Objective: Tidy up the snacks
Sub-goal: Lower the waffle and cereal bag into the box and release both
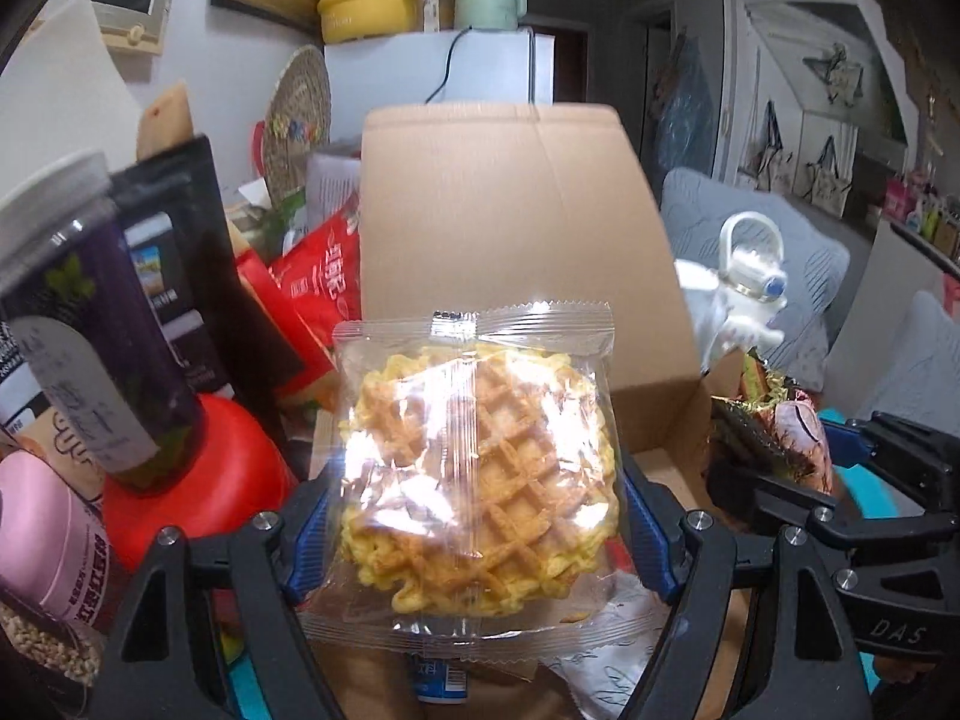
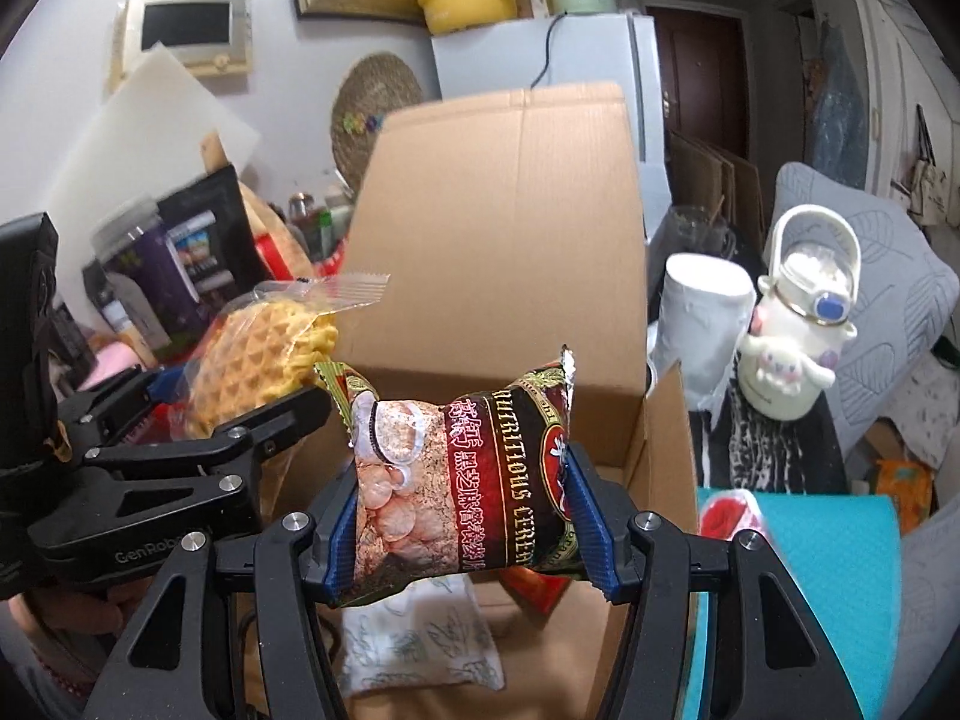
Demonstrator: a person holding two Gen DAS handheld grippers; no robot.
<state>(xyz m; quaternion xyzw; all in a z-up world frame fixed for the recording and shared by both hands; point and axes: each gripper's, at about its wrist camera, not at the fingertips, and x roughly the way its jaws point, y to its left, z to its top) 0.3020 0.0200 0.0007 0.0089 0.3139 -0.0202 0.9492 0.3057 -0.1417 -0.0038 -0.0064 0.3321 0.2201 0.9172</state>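
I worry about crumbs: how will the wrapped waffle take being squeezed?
The waffle packet is probably light and brittle, since thin lattice shows through. Its clear glossy film looks slippery, and the left gripper clamps only the edges.

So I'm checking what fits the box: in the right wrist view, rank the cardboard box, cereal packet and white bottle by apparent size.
1. cardboard box
2. cereal packet, though its nearness to the camera enlarges it
3. white bottle, farther off, so this order is unsure
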